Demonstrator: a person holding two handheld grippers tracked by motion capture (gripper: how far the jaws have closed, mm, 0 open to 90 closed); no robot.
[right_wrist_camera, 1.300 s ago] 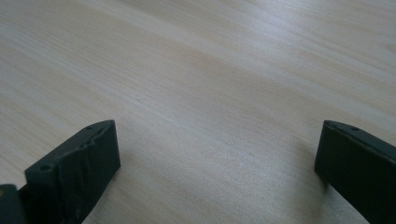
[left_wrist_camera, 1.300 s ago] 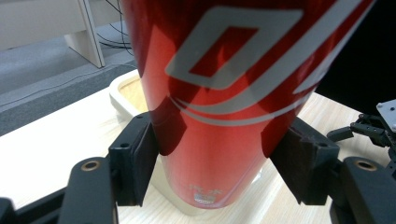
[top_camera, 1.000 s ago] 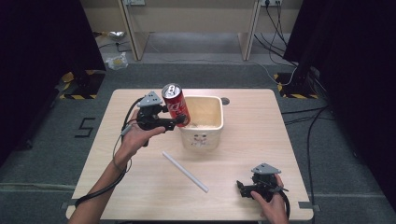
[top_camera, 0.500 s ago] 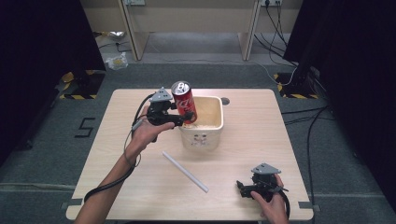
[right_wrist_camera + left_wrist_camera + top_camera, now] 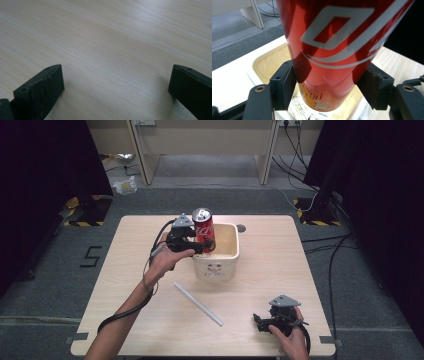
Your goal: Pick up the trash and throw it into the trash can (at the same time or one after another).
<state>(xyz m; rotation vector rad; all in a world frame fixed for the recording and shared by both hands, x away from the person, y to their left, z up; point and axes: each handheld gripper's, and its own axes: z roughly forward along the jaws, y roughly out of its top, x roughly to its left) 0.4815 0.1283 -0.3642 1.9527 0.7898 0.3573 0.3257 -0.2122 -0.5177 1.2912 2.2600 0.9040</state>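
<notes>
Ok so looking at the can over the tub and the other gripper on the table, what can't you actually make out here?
- red can: left gripper view cuts off its top, and the lettering is too close to read.
- cream tub: in the high view the can and the left gripper hide part of its floor; its front label is too small.
- right gripper: the hand covers its rear in the high view.
- white stick: too small to identify.
</notes>
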